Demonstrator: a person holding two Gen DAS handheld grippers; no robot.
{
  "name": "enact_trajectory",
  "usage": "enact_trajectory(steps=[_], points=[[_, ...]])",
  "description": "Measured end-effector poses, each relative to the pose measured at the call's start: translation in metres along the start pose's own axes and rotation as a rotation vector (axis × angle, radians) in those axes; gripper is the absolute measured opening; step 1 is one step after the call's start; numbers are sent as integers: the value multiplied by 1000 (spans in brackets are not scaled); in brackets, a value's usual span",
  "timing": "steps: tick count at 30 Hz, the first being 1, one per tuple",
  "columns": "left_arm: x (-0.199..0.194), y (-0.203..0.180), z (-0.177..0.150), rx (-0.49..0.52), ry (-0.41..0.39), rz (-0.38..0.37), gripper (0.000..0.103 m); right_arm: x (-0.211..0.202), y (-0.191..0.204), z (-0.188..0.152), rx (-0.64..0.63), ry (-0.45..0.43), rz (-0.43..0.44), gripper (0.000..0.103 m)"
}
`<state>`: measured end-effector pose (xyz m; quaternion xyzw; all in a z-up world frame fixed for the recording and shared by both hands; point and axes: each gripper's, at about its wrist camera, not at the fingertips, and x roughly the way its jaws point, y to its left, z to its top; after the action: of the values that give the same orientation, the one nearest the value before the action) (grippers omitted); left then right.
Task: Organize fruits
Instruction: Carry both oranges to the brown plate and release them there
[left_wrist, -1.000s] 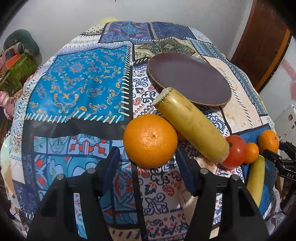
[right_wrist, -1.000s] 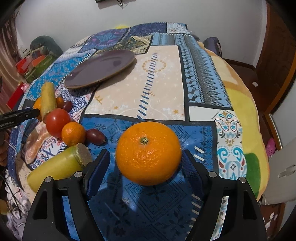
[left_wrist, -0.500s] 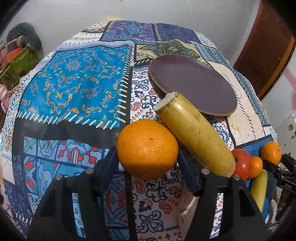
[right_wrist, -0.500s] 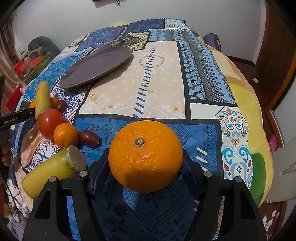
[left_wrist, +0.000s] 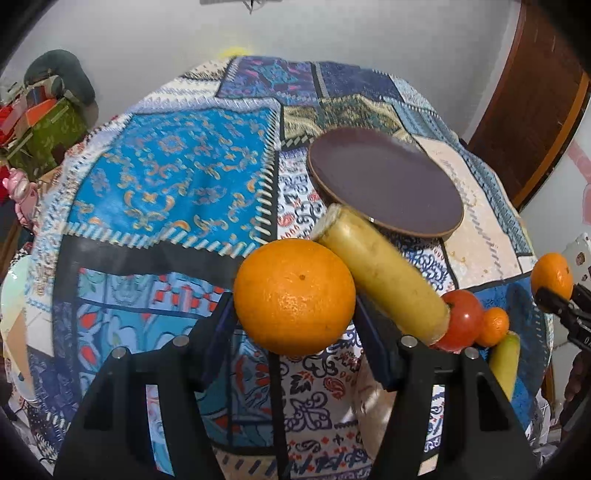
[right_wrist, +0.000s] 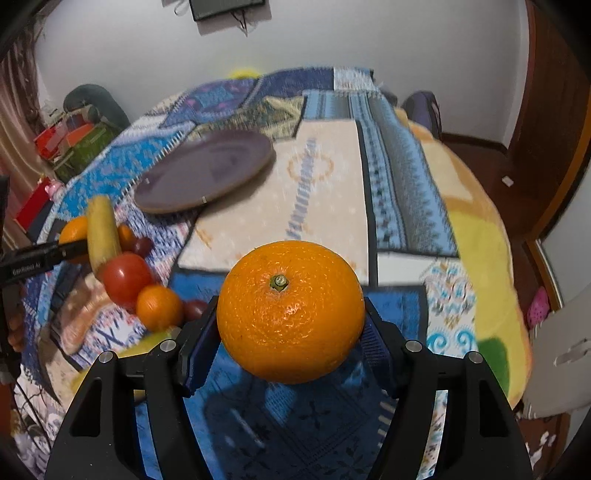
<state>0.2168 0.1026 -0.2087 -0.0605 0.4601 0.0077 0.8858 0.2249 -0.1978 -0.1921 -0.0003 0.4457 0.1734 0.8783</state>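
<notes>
Compared with one second earlier, both oranges are seen lifted clear of the patterned cloth, and more of the wall behind the table is taken in by each view. The right gripper has just been closing; its pads, which stood apart from the fruit a second ago, are now pressed on a large orange. The left gripper is likewise clamped on a second orange, at an unchanged width.

The right-hand orange is round, glossy and finely pitted, with its green stem button turned upward toward the camera. The left-hand orange is shown with a small dark navel dot on its upper face. Neither has a long axis.

Just beside the left-hand orange, a yellow banana lies on the cloth with its long axis running from the dark plate toward the near right edge of the table, its cut end at the plate rim. At its lower end a tomato and a small orange lie touching. The plate is set near the middle of the table.
</notes>
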Motion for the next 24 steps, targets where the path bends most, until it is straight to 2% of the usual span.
enact_trajectory(steps=[15,24], points=[[-70,-18,38,41,-183,-2,63,-42,21,64,-98,-221,-3,67],[-77,-34,68,64,-244,-14,63,-46,37,93,-126,-306,33,67]])
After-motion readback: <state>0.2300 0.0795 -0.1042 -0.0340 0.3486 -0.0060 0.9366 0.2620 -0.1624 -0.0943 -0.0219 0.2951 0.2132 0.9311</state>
